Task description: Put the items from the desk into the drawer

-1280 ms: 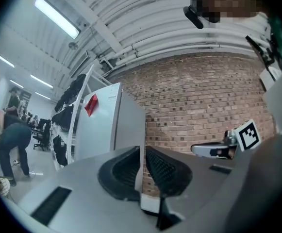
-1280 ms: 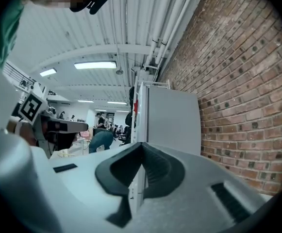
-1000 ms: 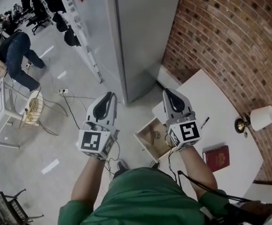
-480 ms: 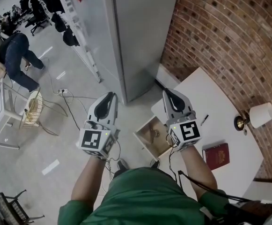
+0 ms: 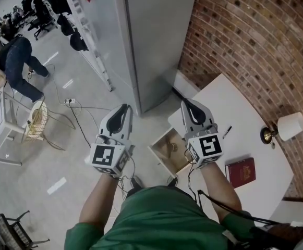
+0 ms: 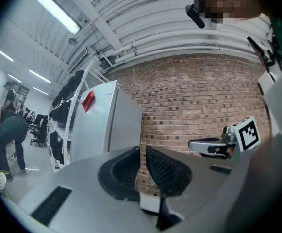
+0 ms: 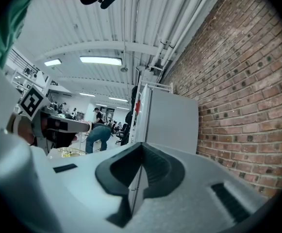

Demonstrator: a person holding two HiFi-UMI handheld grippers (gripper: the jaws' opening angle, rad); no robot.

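Both grippers are held up in the air, level with each other and pointing away from me. My left gripper hangs over the floor, shut and empty, its jaws together. My right gripper, also shut with nothing in it, hovers above the open wooden drawer at the white desk's left end. On the desk lie a red book and a black pen. The drawer holds a small item I cannot identify.
A table lamp stands at the desk's right edge by the brick wall. A tall grey cabinet rises behind the drawer. Cables run over the floor on the left, beside a wire chair. A person bends over at far left.
Almost nothing: both grippers stay shut and hold their place in the air, with only a slight drift of the left one.
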